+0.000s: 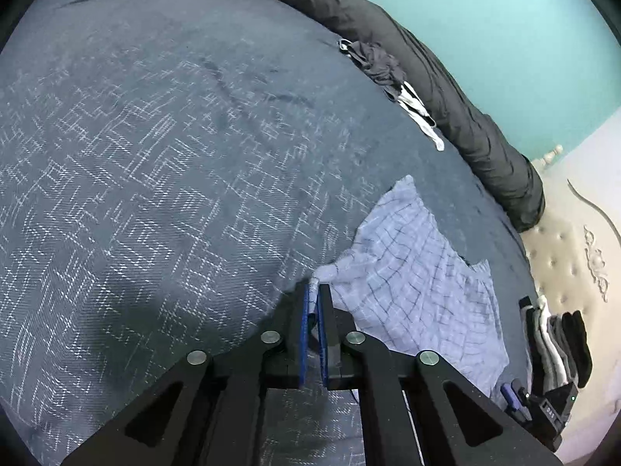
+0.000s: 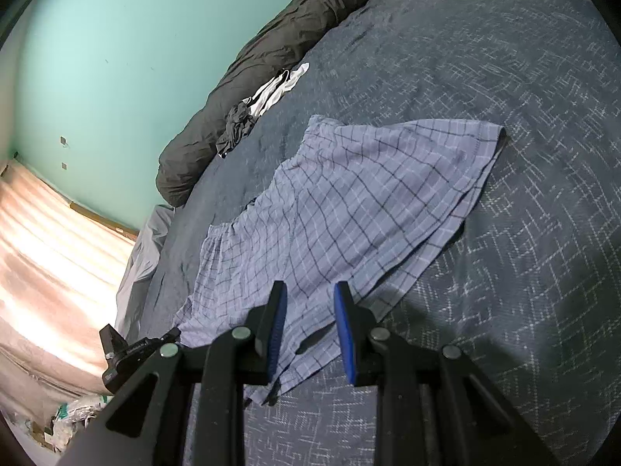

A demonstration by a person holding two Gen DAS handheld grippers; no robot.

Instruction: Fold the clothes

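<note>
Left tongs clamped on a bunched corner of the plaid boxer shorts, apparently the waistband end, w/ cloth pinched between the blue pads. Right tongs apart, holding nothing, poised just above the near hem of the same garment. Shorts lie mostly flat on the bed, on its dark blue patterned cover; long axis runs from the left tongs' corner toward the far edge, up and to the right in the right wrist view. Right tongs sit nearer the free hem, so the next grasp likely falls to that side, w/ the fold then carried across the garment's length. Beyond, a crumpled dark garment w/ white trim rests against a rolled dark duvet along the teal wall.
</note>
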